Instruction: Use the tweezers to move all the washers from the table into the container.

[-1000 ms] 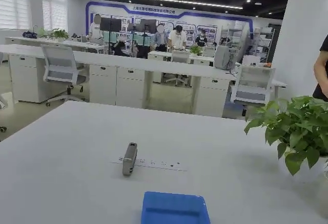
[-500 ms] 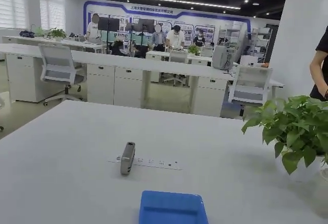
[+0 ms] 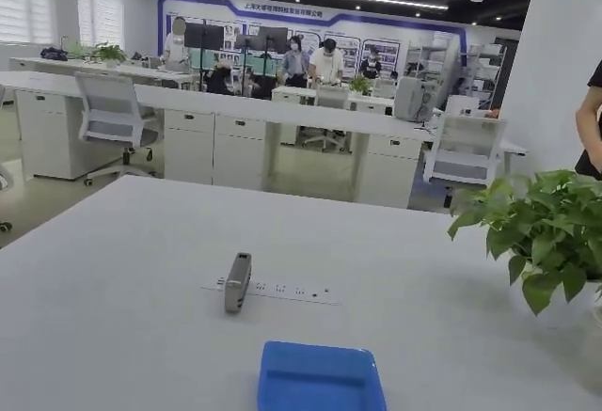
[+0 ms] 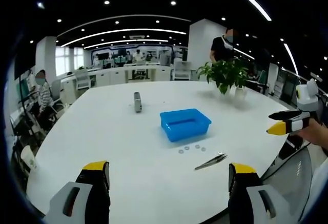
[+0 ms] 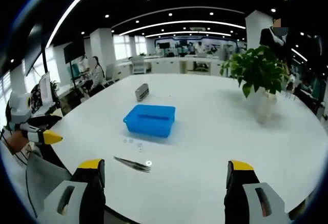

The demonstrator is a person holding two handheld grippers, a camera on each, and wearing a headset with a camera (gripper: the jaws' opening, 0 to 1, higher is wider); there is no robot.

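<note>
Left fingers: Your left gripper (image 4: 168,168) has its two jaws wide apart. Nothing is between them.
Right fingers: Your right gripper (image 5: 164,166) is the same, with its jaws wide apart and holding nothing.
Where your grippers are: Both are back by the near edge of the white table (image 4: 102,131). Neither one touches anything on it.
Tweezers: The tweezers (image 4: 211,161) lie flat on the table, close in front of you. In the left gripper view they are ahead and a bit to the right. In the right gripper view they are ahead and to the left.
Washers: You can see four small washers (image 4: 196,146) lying on the table. They sit between the tweezers and the box. In the right gripper view one of them is just beside an end of the tweezers.
Container: The blue container (image 4: 184,123) stands just past the washers, with its top open.
Farther back: A small grey box (image 3: 237,282) lies past the container. It is at the left end of a flat socket strip (image 3: 292,291).
Right side of the table: A green plant (image 5: 256,70) stands in a white pot (image 5: 262,106).
Behind the plant: A person (image 4: 221,49) in a black top stands there.
</note>
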